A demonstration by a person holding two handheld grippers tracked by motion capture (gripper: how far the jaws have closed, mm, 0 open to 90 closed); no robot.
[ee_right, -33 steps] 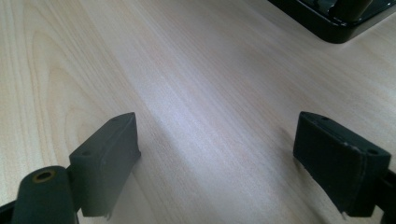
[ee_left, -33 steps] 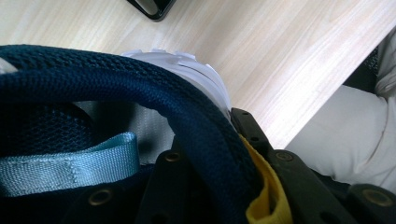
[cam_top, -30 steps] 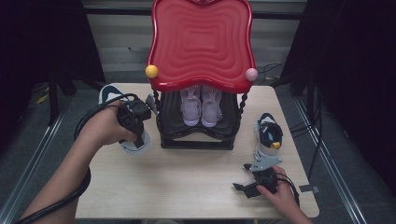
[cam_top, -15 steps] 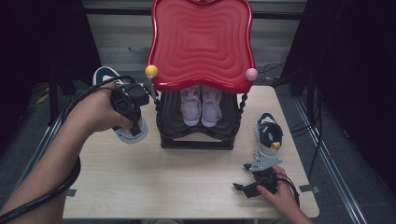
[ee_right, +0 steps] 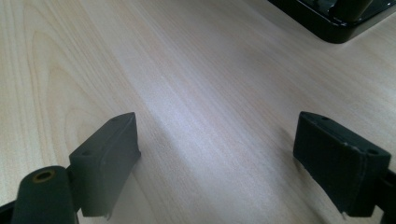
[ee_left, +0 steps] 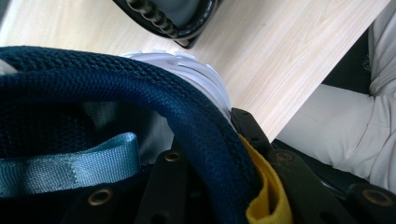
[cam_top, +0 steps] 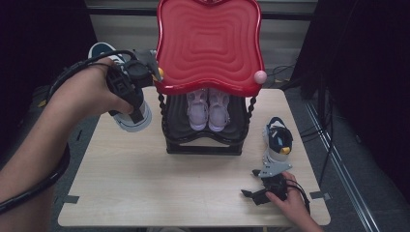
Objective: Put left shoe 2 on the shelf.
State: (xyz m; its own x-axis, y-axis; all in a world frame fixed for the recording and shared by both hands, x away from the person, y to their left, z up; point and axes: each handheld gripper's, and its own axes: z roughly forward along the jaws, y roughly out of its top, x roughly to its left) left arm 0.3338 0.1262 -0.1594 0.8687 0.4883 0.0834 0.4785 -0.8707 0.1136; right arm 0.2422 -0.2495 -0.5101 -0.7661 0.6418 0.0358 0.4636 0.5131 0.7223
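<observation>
No readable text, labels, brand marks, numbers or signs in any view; nothing legible on the shoes, the shoe rack, the red tray or the table, and the gripper views are too close for any marking

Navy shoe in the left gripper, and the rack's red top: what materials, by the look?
Navy shoe: collar looks like knitted mesh fabric, going by its open weave; matte. Its white sole seems rubber or foam. Rack's red top: probably moulded plastic or lacquered metal, glossy, with rippled ridges catching highlights.
</observation>
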